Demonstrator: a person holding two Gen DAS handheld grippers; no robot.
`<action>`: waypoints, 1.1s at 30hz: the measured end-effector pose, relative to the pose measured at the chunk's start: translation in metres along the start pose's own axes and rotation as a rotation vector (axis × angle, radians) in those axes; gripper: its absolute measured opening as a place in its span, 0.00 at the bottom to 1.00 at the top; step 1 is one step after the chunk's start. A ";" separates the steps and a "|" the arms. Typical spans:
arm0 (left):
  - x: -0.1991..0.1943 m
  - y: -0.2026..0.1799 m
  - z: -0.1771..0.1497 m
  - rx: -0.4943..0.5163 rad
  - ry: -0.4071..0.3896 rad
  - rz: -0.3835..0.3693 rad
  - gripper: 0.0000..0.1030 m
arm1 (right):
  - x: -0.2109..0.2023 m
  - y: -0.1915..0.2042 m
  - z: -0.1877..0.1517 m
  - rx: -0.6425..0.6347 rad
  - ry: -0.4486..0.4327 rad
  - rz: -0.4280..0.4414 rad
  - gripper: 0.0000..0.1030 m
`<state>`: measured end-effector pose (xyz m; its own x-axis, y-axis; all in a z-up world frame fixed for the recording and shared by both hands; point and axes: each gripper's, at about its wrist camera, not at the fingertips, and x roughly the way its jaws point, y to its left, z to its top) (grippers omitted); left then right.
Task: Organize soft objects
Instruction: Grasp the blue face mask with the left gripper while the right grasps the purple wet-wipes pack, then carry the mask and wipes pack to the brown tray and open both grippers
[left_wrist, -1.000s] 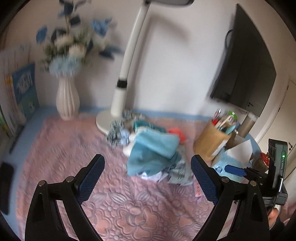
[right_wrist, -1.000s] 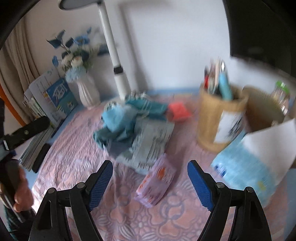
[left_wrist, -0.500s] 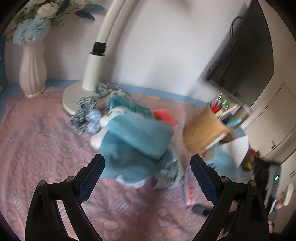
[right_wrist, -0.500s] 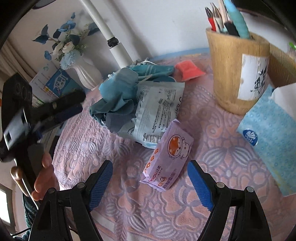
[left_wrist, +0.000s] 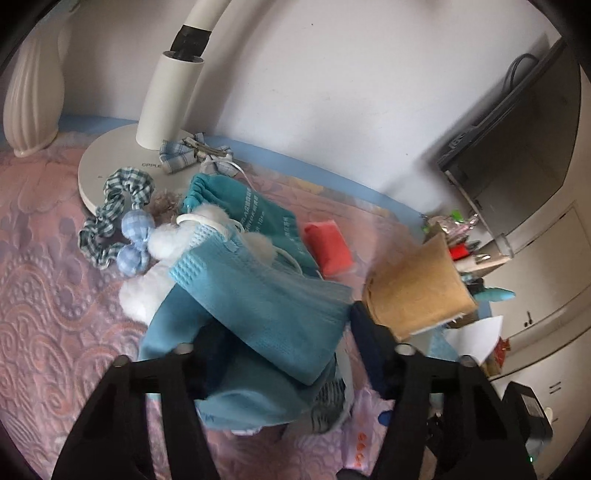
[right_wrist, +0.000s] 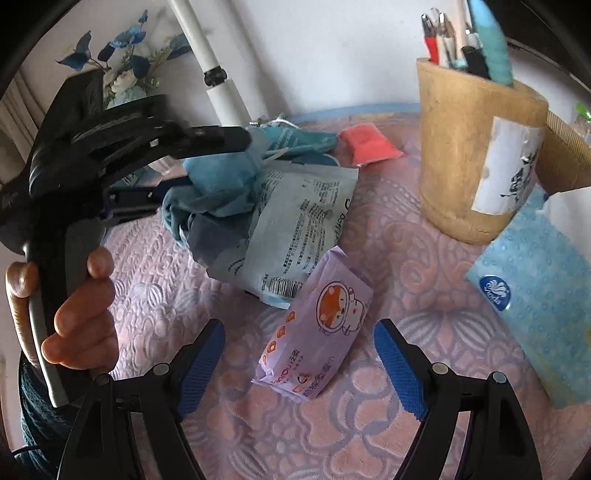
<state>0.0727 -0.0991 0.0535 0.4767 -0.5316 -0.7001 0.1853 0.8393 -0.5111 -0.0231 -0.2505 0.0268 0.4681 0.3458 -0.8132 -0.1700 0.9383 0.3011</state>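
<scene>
I've got the left gripper (left_wrist: 284, 354) angled down into the heap of soft things mid-counter (left_wrist: 55, 350), near the lamp base (left_wrist: 110, 162). Its jaws have just been closing, and the teal cloth (left_wrist: 266, 310) sits between them; the pads look pressed into the folds, so I read it as clenched on the cloth, though blur softens the near edge

To do this well: bite only the cloth, not the printed pouch (right_wrist: 295, 229) lying partly under it, and lift slowly so the white fluffy toy (left_wrist: 155, 280) and the checked scrunchie (left_wrist: 110, 218) don't drag along. Watch the pen cup (left_wrist: 417, 295) just right of the right finger

From the right wrist view, the hand (right_wrist: 74, 314) grips the left handle, tool tilted forward and down into the pile

Right gripper (right_wrist: 299, 362) hangs over the purple tissue pack (right_wrist: 317, 328), jaws released and wide, pack between them but untouched, also pitched steeply down. Blue tissue box (right_wrist: 535, 288) lies well right
</scene>
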 end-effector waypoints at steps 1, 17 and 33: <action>0.000 -0.001 0.000 0.005 -0.007 0.002 0.36 | 0.003 0.000 0.000 0.005 0.009 0.002 0.78; -0.089 -0.034 -0.034 0.185 -0.216 0.010 0.24 | -0.023 0.002 -0.006 -0.071 -0.101 -0.117 0.19; -0.139 0.030 -0.143 0.189 -0.081 -0.060 0.25 | -0.019 0.029 -0.042 -0.416 -0.142 -0.381 0.18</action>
<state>-0.1109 -0.0158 0.0642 0.5262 -0.5764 -0.6252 0.3694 0.8172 -0.4425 -0.0733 -0.2299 0.0300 0.6698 0.0063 -0.7425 -0.2797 0.9285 -0.2444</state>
